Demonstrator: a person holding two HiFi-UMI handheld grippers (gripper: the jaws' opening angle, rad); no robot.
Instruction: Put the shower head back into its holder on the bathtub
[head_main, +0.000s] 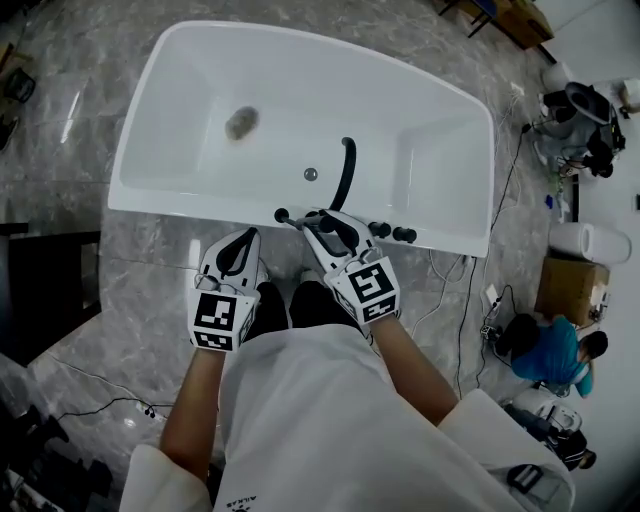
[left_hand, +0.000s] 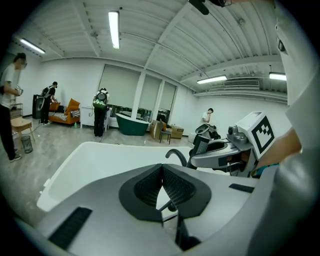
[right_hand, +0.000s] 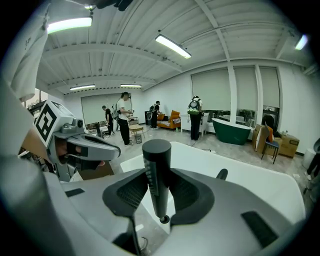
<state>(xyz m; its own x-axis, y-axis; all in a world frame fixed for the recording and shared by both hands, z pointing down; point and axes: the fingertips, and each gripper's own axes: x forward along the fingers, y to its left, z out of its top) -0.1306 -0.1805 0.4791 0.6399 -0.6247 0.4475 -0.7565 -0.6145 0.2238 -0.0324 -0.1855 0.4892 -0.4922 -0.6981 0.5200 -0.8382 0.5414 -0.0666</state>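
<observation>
A slim black shower head (right_hand: 156, 172) stands upright between the jaws of my right gripper (right_hand: 157, 186), which is shut on it. In the head view my right gripper (head_main: 318, 223) hangs over the near rim of the white bathtub (head_main: 200, 205), and the shower head (head_main: 290, 218) sticks out to its left. A curved black spout (head_main: 346, 168) and black knobs (head_main: 392, 233) sit on that rim just beyond and to the right. My left gripper (head_main: 246, 238) is beside it on the left, pads together with nothing between them (left_hand: 161, 172). I cannot make out the holder.
The tub's drain (head_main: 241, 122) lies at the far left of the basin. Marble floor surrounds the tub, with cables (head_main: 447, 285) on the right. A cardboard box (head_main: 571, 288) and a crouching person (head_main: 548, 352) are at the right. Several people stand far across the room (left_hand: 100, 112).
</observation>
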